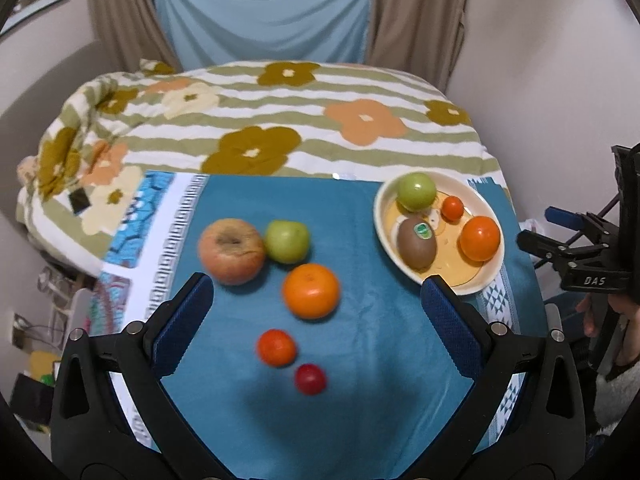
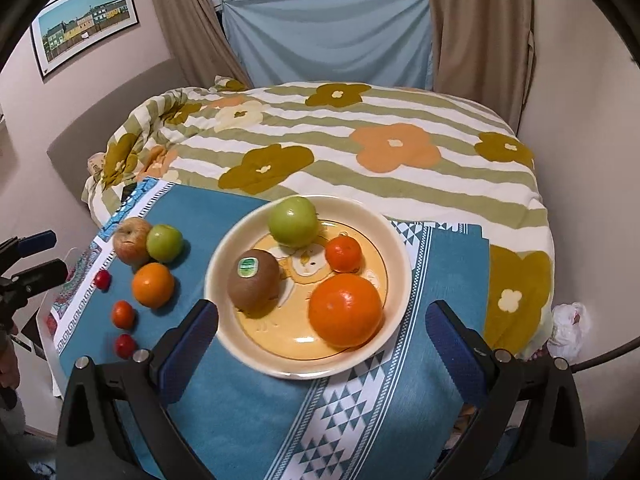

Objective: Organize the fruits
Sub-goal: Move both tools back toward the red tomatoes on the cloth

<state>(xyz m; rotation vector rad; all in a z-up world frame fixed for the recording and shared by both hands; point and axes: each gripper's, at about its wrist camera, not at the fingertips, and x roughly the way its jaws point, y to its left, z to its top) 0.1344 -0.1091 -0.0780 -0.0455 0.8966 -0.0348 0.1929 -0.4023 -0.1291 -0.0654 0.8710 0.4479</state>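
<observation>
spread over a flowered quilt (image 2: 360,152), a teal cloth (image 2: 240,412) with fruit. at centre in the right wrist view, a cream bowl (image 2: 394,248) holding an orange (image 2: 345,310) at five o'clock, kiwi (image 2: 254,282) at nine, green apple (image 2: 293,221) at twelve, mandarin (image 2: 343,254) at two. loose at nine o'clock of the bowl, red apple (image 2: 130,246), another orange (image 2: 153,285), small red fruit (image 2: 125,346). both empty, fingers wide apart: right gripper (image 2: 322,330), left gripper (image 1: 318,302).

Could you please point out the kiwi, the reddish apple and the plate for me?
kiwi (image 2: 253,282), right wrist view, brown skin below its sticker.
reddish apple (image 1: 231,251), left wrist view, top near its stem hollow.
plate (image 2: 224,256), right wrist view, left rim.
</observation>
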